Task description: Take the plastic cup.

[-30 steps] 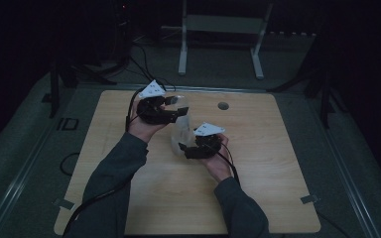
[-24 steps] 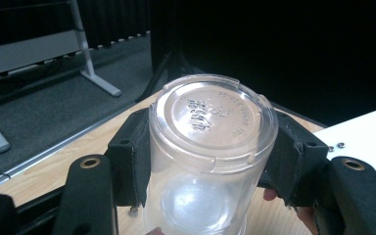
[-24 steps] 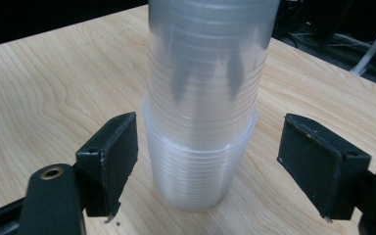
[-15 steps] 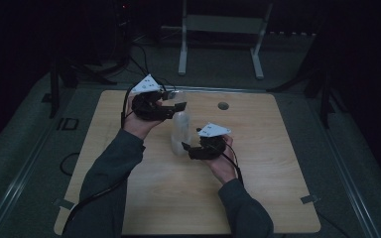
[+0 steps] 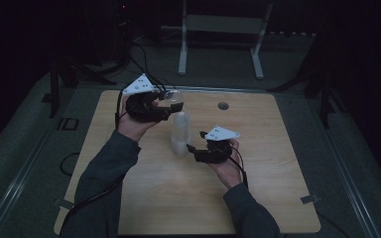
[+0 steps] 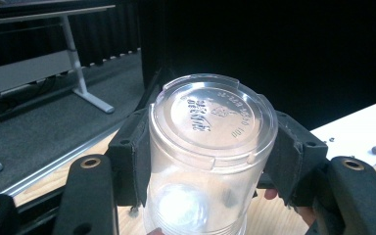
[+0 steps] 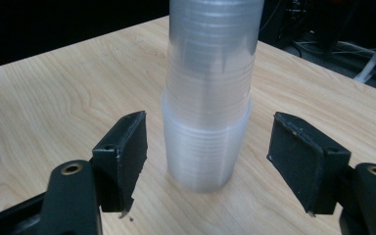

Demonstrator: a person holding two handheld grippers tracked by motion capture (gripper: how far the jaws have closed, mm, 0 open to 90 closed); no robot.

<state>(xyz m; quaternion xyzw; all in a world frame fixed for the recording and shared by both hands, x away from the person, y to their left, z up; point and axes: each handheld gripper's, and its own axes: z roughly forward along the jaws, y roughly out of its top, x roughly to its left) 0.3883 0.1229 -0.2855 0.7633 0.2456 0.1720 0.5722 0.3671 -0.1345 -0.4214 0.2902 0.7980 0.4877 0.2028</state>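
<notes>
A stack of clear plastic cups (image 5: 180,135) stands upside down at the middle of the wooden table (image 5: 278,198). My left gripper (image 5: 164,103) is shut on one clear cup (image 5: 172,95), held tilted just above and left of the stack's top. In the left gripper view the cup (image 6: 210,117) sits between both pads, its embossed base facing the camera. My right gripper (image 5: 192,150) is at the stack's foot. Its jaws have just been closing; the pads (image 7: 127,147) flank the stack (image 7: 208,98) on both sides with gaps, not touching.
A small dark round spot (image 5: 222,105) lies on the table behind the stack. Past the far edge are a white-legged frame (image 5: 218,39) and black cables (image 5: 144,59) on the grey floor. Cables trail from both grippers along the person's forearms.
The left gripper has lifted its cup up and to the left, off the top of the stack. The right gripper has shifted slightly beside the stack's base.
</notes>
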